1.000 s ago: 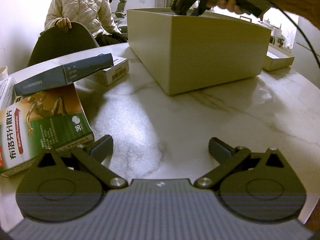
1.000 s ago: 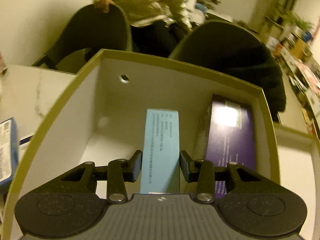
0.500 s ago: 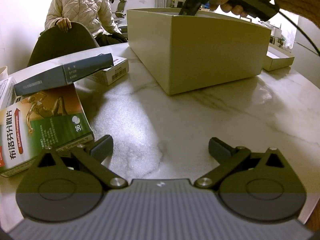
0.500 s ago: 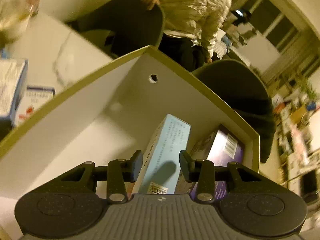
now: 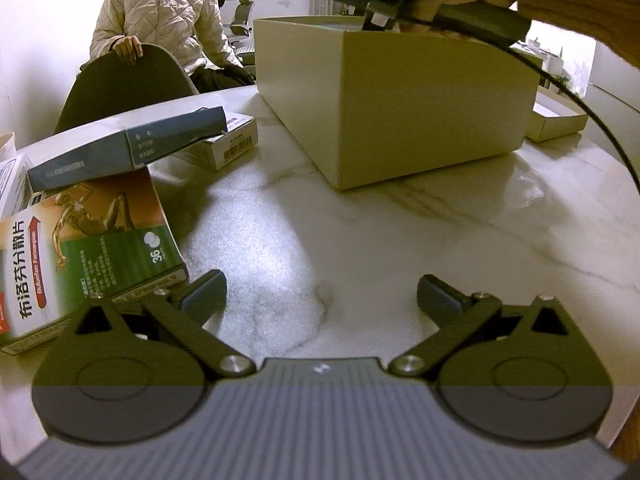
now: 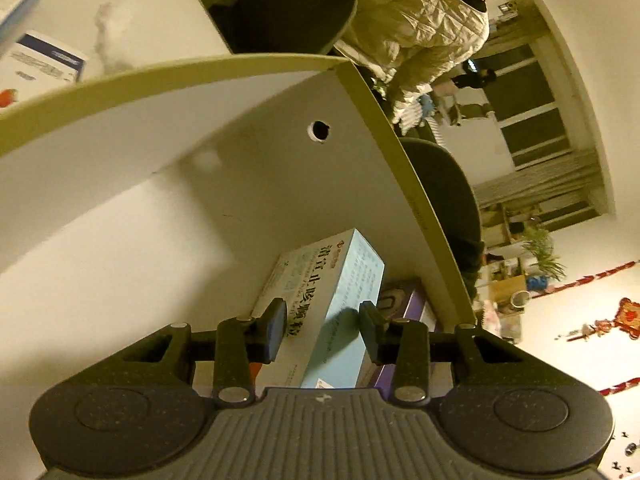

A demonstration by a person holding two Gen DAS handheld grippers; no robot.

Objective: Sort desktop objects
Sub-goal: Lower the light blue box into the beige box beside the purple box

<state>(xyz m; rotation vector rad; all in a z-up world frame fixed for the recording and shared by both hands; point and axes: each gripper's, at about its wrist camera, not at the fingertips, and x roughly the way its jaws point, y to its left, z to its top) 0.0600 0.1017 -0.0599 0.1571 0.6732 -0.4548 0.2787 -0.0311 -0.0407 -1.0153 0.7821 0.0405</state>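
Right tongs (image 6: 323, 330) clamp my pale blue cardboard medicine box (image 6: 320, 304), tilted to lie inside the tall olive storage carton (image 6: 168, 76); left tongs (image 5: 322, 298) wait apart, empty.

Marble table (image 5: 360, 240) bears cardboard box (image 5: 420, 100), medicine cartons (image 5: 96, 240)

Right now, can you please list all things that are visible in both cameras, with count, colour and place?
storage box: 1, olive outside, white inside, on table
light blue carton: 1, inside storage box, between right gripper's fingers
purple carton: 1, inside storage box, beside light blue carton
green-orange carton: 1, table's left edge
grey-blue carton: 1, lying on other cartons
white barcode carton: 1, behind grey-blue carton
marble table: 1, white
seated person: 1, cream jacket, behind table
left gripper: open, over table
right gripper: holding light blue carton
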